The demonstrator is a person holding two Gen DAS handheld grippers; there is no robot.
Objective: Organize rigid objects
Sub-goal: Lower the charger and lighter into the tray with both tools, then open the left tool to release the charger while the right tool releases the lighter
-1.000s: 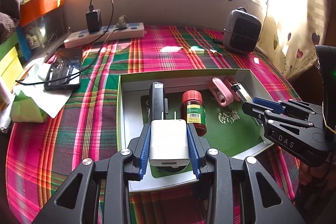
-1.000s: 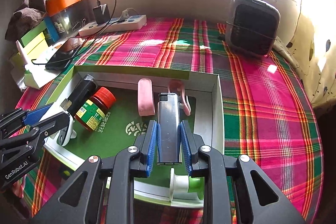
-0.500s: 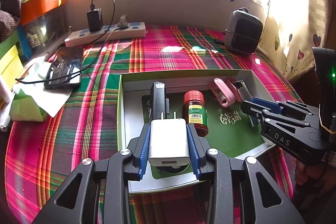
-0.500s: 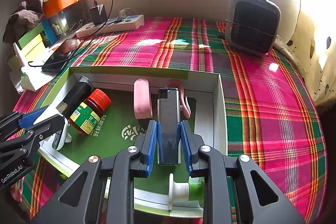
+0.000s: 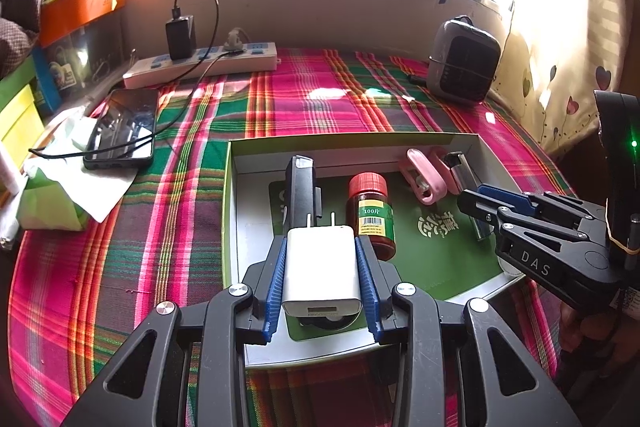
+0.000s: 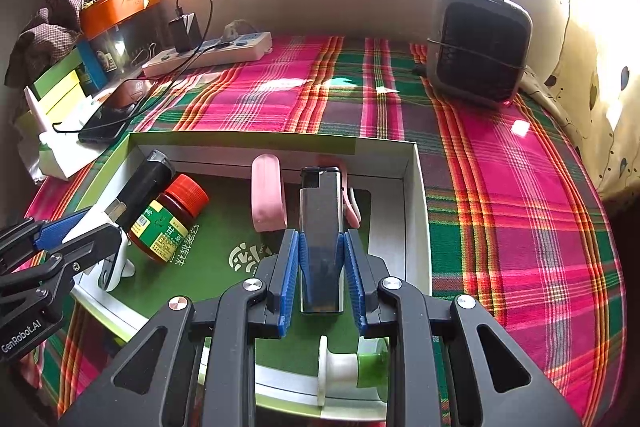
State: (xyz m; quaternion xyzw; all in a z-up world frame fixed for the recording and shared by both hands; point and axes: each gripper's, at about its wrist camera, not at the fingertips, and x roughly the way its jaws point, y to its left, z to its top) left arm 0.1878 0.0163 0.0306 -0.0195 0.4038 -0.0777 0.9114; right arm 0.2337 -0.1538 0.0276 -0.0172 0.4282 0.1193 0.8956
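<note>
A shallow box (image 5: 352, 141) with a green floor lies on the plaid cloth; it also shows in the right wrist view (image 6: 416, 195). My left gripper (image 5: 322, 263) is shut on a white plug charger (image 5: 320, 271) over the box's near left part. My right gripper (image 6: 322, 255) is shut on a grey lighter (image 6: 321, 223) over the box's right part; both show in the left wrist view (image 5: 476, 205). In the box lie a black cylinder (image 5: 302, 187), a red-capped brown bottle (image 5: 372, 215) and a pink clip (image 5: 426, 177).
A white-and-green spool (image 6: 352, 367) sits at the box's near edge. A phone (image 5: 122, 129) with a cable, a power strip (image 5: 200, 65) and papers lie at the left. A grey heater (image 5: 462, 61) stands at the back right.
Both grippers have drawn back slightly over the box with their objects still held. The items lying in the box have not moved.
</note>
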